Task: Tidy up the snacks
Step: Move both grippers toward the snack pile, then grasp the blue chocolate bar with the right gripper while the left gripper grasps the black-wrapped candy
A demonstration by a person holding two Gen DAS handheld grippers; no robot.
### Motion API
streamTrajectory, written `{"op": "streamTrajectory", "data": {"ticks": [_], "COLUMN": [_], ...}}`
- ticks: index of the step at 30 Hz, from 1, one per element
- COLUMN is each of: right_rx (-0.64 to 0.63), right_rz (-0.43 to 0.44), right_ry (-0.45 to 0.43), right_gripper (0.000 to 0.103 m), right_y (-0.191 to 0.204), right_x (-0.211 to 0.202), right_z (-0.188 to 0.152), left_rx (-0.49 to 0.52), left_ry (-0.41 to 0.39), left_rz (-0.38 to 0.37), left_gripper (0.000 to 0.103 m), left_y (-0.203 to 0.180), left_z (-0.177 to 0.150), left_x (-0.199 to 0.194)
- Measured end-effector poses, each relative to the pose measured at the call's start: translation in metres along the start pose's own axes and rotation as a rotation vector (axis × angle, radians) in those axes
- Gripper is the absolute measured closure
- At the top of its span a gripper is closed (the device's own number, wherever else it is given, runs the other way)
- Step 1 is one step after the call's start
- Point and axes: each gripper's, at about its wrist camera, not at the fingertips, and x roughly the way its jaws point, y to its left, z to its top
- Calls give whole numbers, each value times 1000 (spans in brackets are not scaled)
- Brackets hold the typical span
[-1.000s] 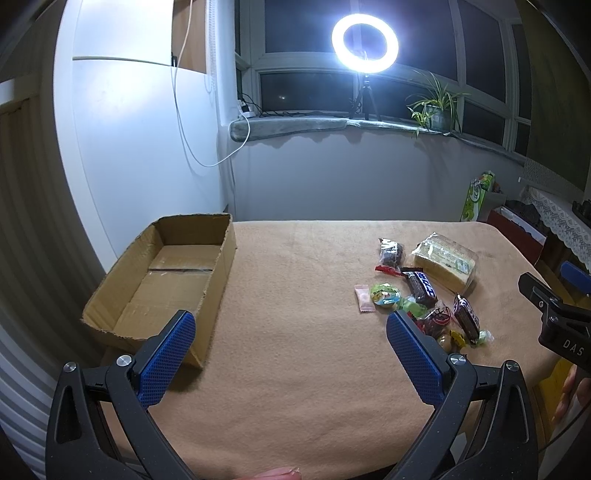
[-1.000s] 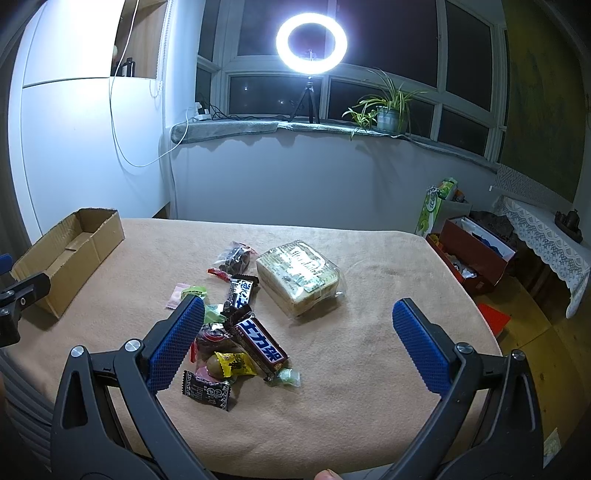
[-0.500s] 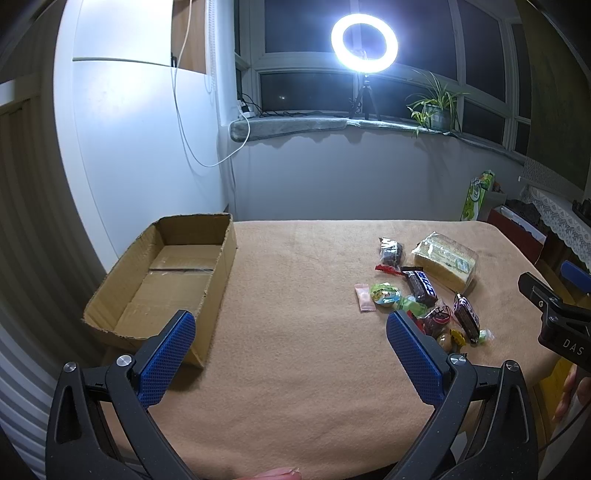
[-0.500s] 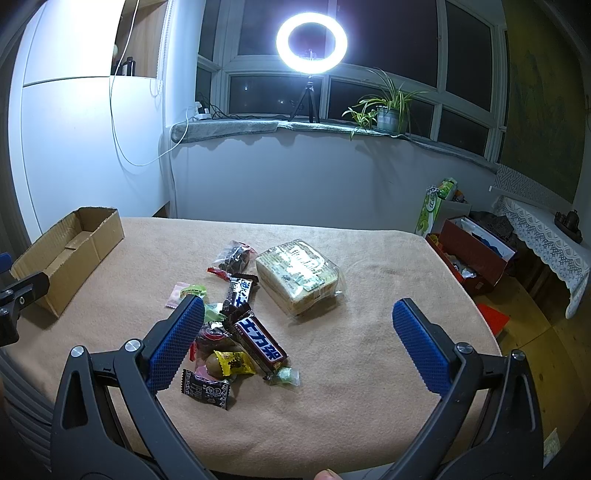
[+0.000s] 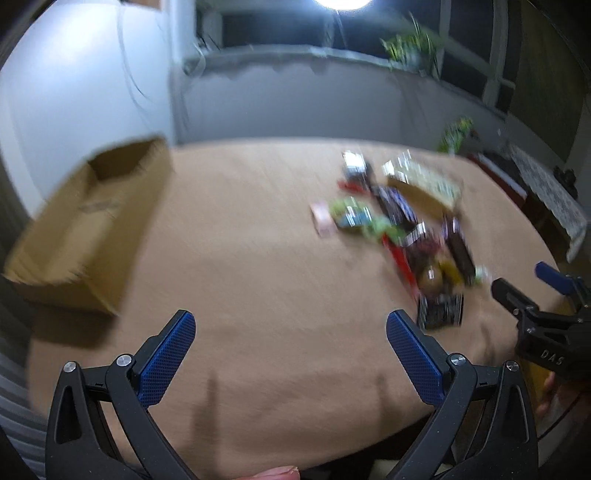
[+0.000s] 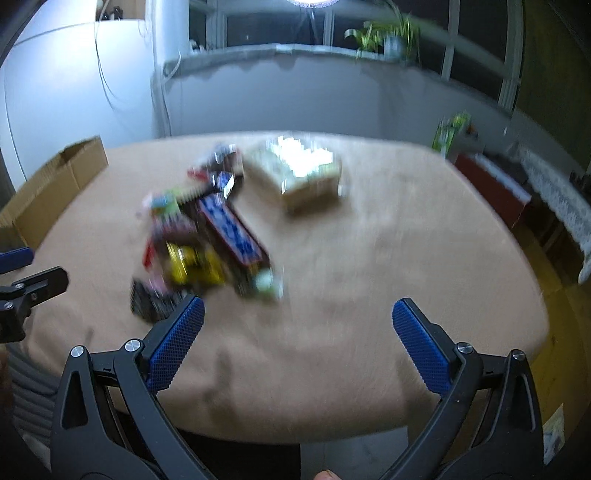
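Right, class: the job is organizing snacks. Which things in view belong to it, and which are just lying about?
Belong to the job:
snack pile
wrapped bread
cardboard box
left gripper, open
right gripper, open

Just lying about:
potted plant
ring light
green packet
red bin

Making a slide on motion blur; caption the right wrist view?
Open right gripper above the tan table, blurred snack pile ahead, cardboard box far left.

Both wrist views look down across the same snack-strewn table [image 5: 258, 258], blurred.
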Motion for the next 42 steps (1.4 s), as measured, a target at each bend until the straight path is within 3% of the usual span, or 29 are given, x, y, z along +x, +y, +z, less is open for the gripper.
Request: {"op": "streamTrajectory", "data": {"ticks": [4,8,12,16,22,24,28,30,31,34,35,36,39,41,42], "right_rx": [-8,-31,-91,-113,-111,-149,-237,-255,-260,-274,-269,-256,-235,-218,-199], "right_rz": [43,65,116,151,177,196,266,302,320,339,349,375,393,401,408], "right_ry": [31,-6,-79,-64,-161,-166,-156,-136,-125,-103,-101,-97,-99,-102,-108], "right_gripper": [0,0,0,0,0,8,13,30,34,38,49,68,72,72,72], "right_y": [-1,-4,-8,-9,-23,-21,-7,-1,1,5,4,2,0,-3,-6], "right_x": [13,15,19,21,12,14,25,32,36,47,48,49,48,49,49], "right_z": [-18,-27,-35,-24,-6,4,22,26,29,34,35,36,32,31,31], "left_rx": [13,14,81,67,118,133,214,254,273,311,316,317,312,314,317], "left_ry": [67,96,29,-56,-67,-58,-89,-104,-101,-103,-102,-101,-91,-63,-51], "left_rz": [-29,-46,-11,-11,-42,-57,-208,-252,-272,-314,-326,-332,-345,-343,-344], "left_gripper": [0,0,0,0,0,0,0,0,0,8,12,14,33,56,61], "left_y": [-10,-10,-13,-9,-8,-13,-32,-42,-48,-60,-64,-67,-76,-82,-84], "left_z": [-9,-16,-27,-35,-29,-23,-23,-26,-26,-22,-20,-19,-12,-13,-15], "left_x": [21,30,28,23,26,28,19,16,16,16,17,16,21,28,30]}}
